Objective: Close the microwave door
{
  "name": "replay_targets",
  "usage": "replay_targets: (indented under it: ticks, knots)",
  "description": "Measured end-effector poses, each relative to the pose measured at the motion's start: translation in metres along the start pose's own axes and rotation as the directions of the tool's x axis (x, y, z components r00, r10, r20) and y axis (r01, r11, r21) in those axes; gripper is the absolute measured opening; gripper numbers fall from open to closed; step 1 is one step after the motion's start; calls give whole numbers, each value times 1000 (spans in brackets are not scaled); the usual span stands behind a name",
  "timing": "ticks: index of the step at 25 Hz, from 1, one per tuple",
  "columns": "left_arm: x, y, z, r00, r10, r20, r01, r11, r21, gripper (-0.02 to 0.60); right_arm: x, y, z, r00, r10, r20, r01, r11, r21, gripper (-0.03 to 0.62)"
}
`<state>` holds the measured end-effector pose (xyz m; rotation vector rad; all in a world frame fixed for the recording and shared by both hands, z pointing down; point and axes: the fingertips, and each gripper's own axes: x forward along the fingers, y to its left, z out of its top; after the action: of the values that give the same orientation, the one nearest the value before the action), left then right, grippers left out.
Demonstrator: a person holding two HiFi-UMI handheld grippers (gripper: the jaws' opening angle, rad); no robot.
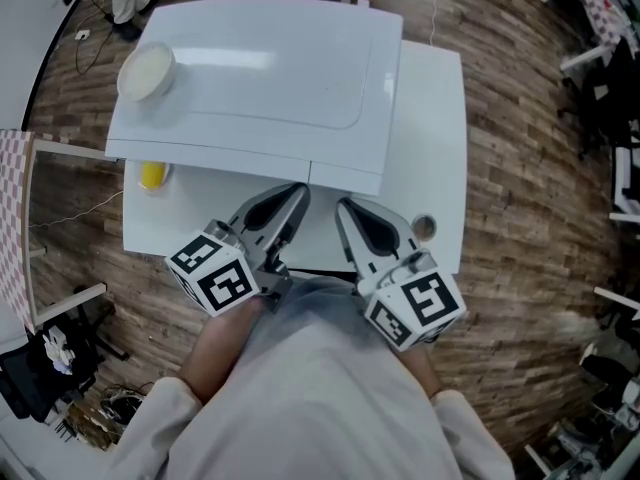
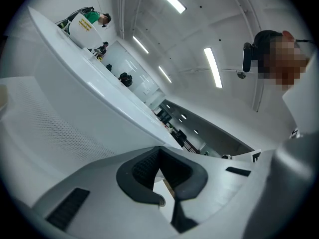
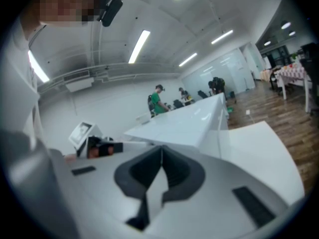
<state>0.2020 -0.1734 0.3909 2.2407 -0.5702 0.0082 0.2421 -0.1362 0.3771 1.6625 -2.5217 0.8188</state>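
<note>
One microwave [image 1: 260, 78], two claws [image 1: 297, 193] [image 1: 344, 208], one bowl [image 1: 146, 72], one table [image 1: 435, 118]

The person wore a pale cream top [image 1: 320, 388] with long sleeves [image 1: 150, 423]. The left tool [image 1: 298, 193] and the right tool [image 1: 343, 208] each had a smooth light-grey shell, black ribbed pads [image 2: 142, 168] and narrow black slots [image 2: 70, 208]. Each carried a white cube [image 1: 213, 273] printed with black square markers.

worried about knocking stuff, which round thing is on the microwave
The pale bowl, on the microwave's top at left; the yellow one and the small brown one lie on the table.
</note>
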Motion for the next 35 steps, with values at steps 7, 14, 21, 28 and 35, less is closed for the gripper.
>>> replay_targets:
  ticks: [7,14,21,28,35]
  knots:
    - [-3,0,0,1000,15,7,-15,1000,-16,12,-4,1,3,1000,-6,16,6,1000,1,23]
    - [-8,-9,1,999,36,8,-36,999,12,14,-16,7,4,999,-9,32,9,1000,-6,23]
    - [-15,-20,4,1000,25,6,-26,999,45,14,-14,17,-2,998,-55,18,56,995,-78,23]
    - [-32,-26,14,1000,17,16,-19,996,92,14,-15,39,5,996,-65,65,71,993,-91,23]
    - [-72,-34,24,999,-12,37,8,996,88,13,-19,64,-1,985,-139,100,147,986,-73,23]
